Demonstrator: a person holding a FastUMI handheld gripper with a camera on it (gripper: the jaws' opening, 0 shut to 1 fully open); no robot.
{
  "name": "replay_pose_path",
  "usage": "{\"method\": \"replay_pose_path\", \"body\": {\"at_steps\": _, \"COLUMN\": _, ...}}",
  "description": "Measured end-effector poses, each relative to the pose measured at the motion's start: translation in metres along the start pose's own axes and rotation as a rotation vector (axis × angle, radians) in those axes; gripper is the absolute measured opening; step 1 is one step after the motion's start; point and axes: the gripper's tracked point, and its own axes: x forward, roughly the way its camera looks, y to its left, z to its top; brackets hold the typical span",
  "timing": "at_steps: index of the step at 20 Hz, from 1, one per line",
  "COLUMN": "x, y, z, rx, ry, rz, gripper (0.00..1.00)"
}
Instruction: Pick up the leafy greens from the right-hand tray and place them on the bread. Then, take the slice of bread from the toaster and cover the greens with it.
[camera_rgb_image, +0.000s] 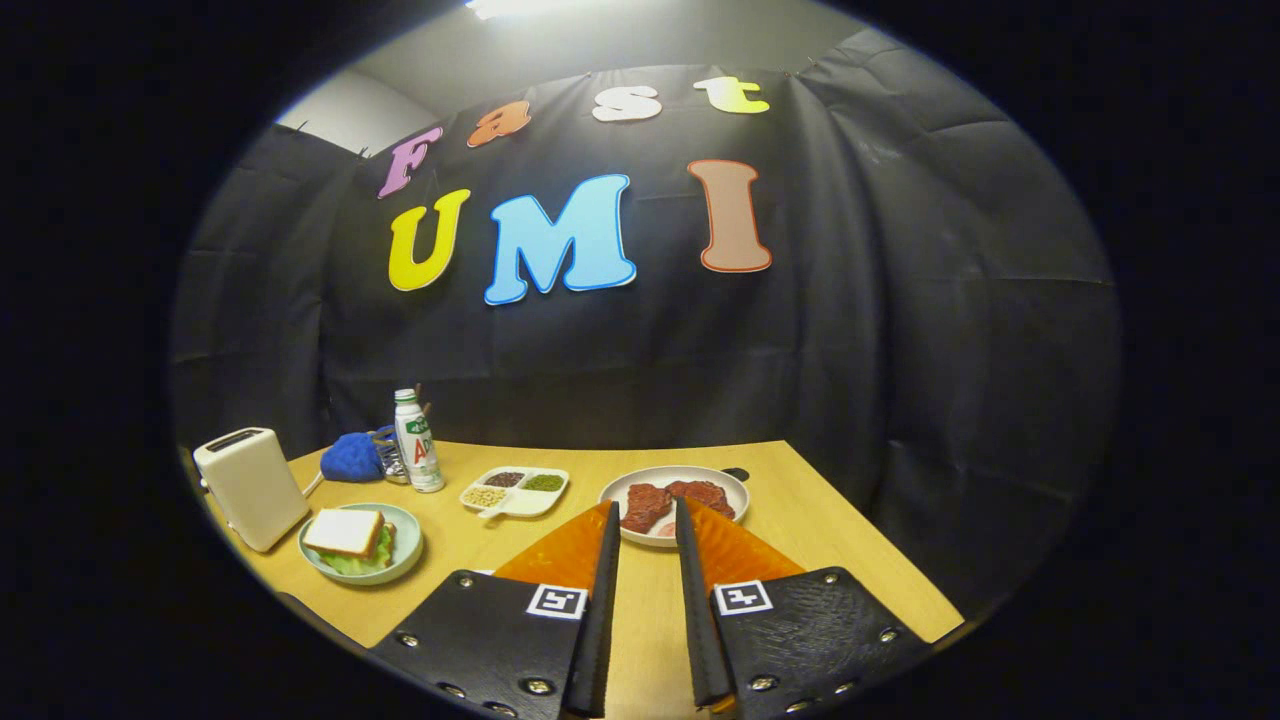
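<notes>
On the pale green plate (405, 560) to the left of the fingers lies a slice of white bread (345, 531) on top of leafy greens (352, 565) that stick out under it. The cream toaster (250, 487) stands just left of that plate; I see no bread rising from its slot. The white round tray (730, 483) just beyond the fingertips holds pieces of red meat (672, 503). My gripper (645, 512) hovers above the wooden table (820, 540), open, with a narrow gap and nothing between its fingers.
A white bottle (418, 442) and a blue cloth-like object (352, 457) stand behind the plate. A small white divided dish (515, 491) with beans and seeds sits between the plate and the round tray. The table's right edge runs close to the right finger.
</notes>
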Motion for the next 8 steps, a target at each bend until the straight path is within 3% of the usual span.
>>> {"method": "replay_pose_path", "body": {"at_steps": 5, "x": -0.004, "y": -0.062, "z": -0.007, "rx": -0.044, "ry": -0.021, "rz": 0.011, "gripper": 0.32}}
{"method": "replay_pose_path", "body": {"at_steps": 8, "x": -0.005, "y": -0.113, "z": -0.014, "rx": -0.074, "ry": -0.032, "rz": -0.035, "gripper": 0.32}}
